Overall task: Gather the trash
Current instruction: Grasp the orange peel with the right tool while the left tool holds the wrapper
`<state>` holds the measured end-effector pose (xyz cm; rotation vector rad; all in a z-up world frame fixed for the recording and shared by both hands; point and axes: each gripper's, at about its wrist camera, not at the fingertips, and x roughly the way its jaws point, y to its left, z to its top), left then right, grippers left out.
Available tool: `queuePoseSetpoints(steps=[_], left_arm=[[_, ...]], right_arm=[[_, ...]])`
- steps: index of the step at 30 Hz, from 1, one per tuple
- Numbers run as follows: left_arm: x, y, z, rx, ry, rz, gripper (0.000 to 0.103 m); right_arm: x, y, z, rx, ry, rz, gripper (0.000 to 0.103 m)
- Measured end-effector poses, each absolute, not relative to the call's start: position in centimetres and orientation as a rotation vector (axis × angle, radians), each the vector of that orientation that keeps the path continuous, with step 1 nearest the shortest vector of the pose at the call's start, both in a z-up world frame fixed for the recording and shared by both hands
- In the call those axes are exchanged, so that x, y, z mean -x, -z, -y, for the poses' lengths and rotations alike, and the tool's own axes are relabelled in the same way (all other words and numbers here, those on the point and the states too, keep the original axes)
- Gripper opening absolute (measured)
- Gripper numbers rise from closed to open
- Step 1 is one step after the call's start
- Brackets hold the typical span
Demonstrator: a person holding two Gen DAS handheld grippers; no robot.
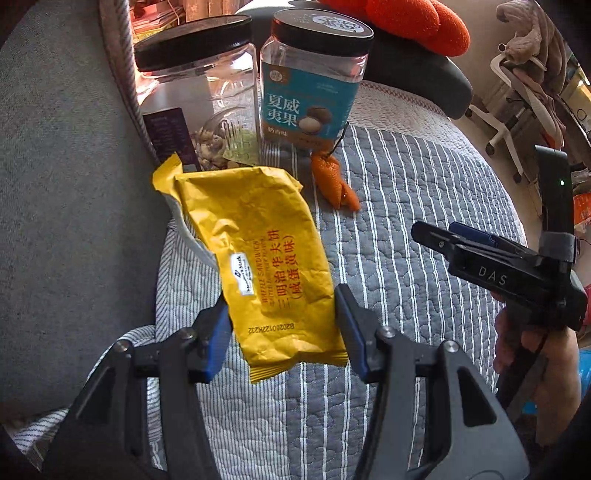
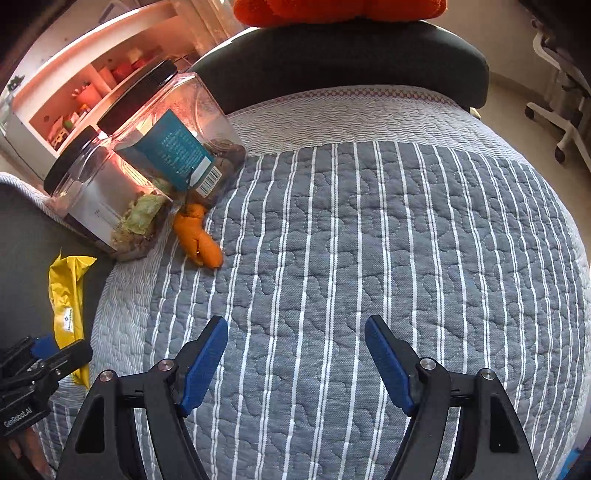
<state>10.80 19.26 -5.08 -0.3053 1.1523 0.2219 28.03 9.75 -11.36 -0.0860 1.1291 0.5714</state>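
A yellow snack wrapper (image 1: pixel 266 258) is pinched across its width by my left gripper (image 1: pixel 282 314), both blue pads pressing its edges, above a grey striped quilt (image 1: pixel 406 177). In the right wrist view the same yellow wrapper (image 2: pixel 68 302) shows edge-on, rising from the left gripper (image 2: pixel 48 347) at the lower left. A piece of orange peel (image 1: pixel 334 184) lies on the quilt in front of the jars, apart from both grippers; the orange peel (image 2: pixel 199 236) is left of centre and ahead of my right gripper (image 2: pixel 295 332). That gripper is open over bare quilt, with nothing between its fingers.
Two clear plastic jars with black lids stand at the quilt's far left: one with a teal label (image 1: pixel 314 81) and one holding scraps (image 1: pixel 199 92). A dark cushion (image 2: pixel 351 55) with an orange plush (image 2: pixel 340 9) on it bounds the back. A white chair base (image 2: pixel 565 122) stands on the floor at right.
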Motion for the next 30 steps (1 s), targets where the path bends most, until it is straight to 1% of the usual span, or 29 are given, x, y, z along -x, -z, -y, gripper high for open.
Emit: queuePoseSetpoints(steps=[3, 5, 9, 11, 12, 14, 17, 23, 30], left_arm=[[-10.7, 5.4, -19.6, 0.286, -0.22, -1.161, 0.055], [-10.8, 5.8, -19.8, 0.29, -0.219, -1.173, 0.055], [-10.9, 6.1, -20.6, 0.316, -0.226, -1.177, 0.055], [-10.9, 6.2, -21.0, 0.327, -0.228, -1.178, 0.055], [-10.9, 6.3, -21.2, 0.334, -0.228, -1.179, 0.055], [-10.9, 6.3, -21.3, 0.351, -0.224, -1.178, 0.055], [-10.9, 6.0, -21.3, 0.359, -0.218, -1.171, 0.055], [-10.5, 4.8, -20.4, 0.356, -0.195, -1.147, 0.055], [-9.5, 3.7, -18.7, 0.341, -0.153, -1.131, 0.055]], right_arm=[[-28.4, 12.2, -13.6, 0.121, -0.636, -1.095, 0.076], [-28.9, 13.1, -15.7, 0.144, -0.663, -1.099, 0.066], [-29.8, 14.3, -18.5, 0.143, -0.686, -1.1, 0.059], [-30.2, 15.0, -19.5, 0.15, -0.684, -1.115, 0.049], [-30.2, 15.3, -19.8, 0.163, -0.678, -1.121, 0.047], [-30.3, 15.6, -20.1, 0.19, -0.658, -1.116, 0.031], [-30.2, 15.2, -19.7, 0.177, -0.669, -1.13, 0.019], [-28.8, 13.5, -16.9, 0.205, -0.644, -1.126, 0.016], [-26.1, 11.1, -11.9, 0.221, -0.601, -1.109, 0.015]])
